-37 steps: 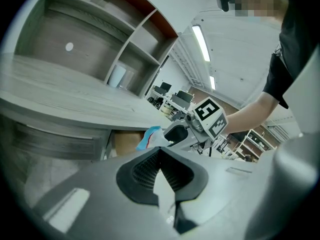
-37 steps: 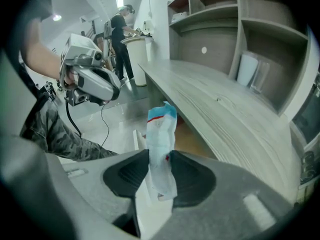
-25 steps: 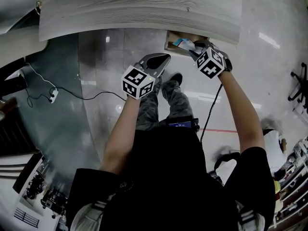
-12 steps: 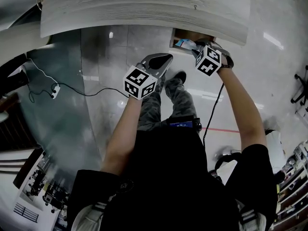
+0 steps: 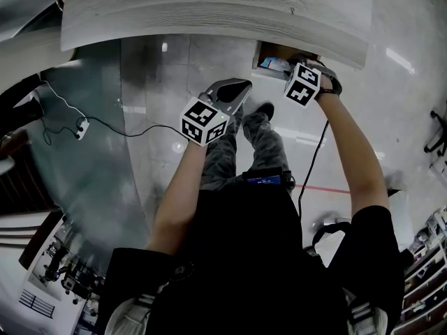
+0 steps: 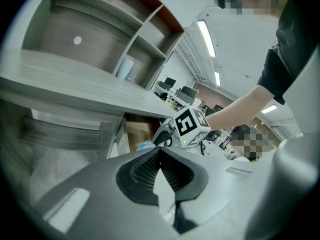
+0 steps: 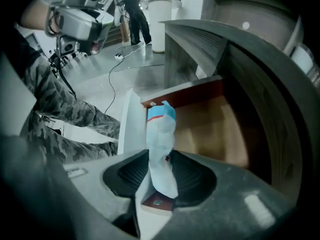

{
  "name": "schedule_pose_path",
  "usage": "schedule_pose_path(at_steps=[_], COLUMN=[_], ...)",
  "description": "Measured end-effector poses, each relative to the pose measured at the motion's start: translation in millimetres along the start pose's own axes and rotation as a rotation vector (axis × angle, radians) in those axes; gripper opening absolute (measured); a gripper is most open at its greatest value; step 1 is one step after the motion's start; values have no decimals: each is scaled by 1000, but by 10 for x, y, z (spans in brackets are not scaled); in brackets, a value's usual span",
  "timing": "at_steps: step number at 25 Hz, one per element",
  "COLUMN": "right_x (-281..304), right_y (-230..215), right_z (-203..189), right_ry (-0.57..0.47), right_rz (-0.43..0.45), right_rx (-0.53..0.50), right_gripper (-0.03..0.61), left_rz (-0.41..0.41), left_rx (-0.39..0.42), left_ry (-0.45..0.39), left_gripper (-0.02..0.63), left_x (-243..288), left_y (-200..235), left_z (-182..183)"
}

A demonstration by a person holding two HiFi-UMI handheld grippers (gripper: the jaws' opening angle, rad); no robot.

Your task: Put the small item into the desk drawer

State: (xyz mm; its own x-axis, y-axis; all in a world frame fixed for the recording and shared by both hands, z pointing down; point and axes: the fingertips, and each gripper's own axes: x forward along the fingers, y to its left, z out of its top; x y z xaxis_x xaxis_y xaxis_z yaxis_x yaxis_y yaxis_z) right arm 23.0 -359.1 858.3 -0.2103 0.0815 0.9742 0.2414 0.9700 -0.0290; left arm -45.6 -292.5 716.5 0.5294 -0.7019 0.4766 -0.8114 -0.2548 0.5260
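**Head view:** the drawer [image 5: 271,53] stands open under the desk's [image 5: 209,12] front edge, near its right corner. The right gripper [image 5: 288,66] reaches to its mouth, and the left gripper [image 5: 234,91] hangs in front of the desk.

**Left gripper view:** jaws pressed together, nothing between them.

**Right gripper view:** jaws pinch a blue-and-white packet [image 7: 160,144], held upright over the drawer's front edge.
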Motion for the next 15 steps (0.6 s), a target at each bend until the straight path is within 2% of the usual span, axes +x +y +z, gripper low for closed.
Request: schedule_pose_path(at_steps=[5,15], right_x=[71,85], right_y=[19,11], right_z=[-6,22], right_ry=[23,3], right_rz=[10,0], right_rx=[-7,9], right_gripper=[146,150], left_rz=[-2,-11], left_rx=[2,9], left_ry=[9,28], left_gripper=[2,2], left_x=[-20,-61], left_y=[8,-38], left_z=[-22,-48])
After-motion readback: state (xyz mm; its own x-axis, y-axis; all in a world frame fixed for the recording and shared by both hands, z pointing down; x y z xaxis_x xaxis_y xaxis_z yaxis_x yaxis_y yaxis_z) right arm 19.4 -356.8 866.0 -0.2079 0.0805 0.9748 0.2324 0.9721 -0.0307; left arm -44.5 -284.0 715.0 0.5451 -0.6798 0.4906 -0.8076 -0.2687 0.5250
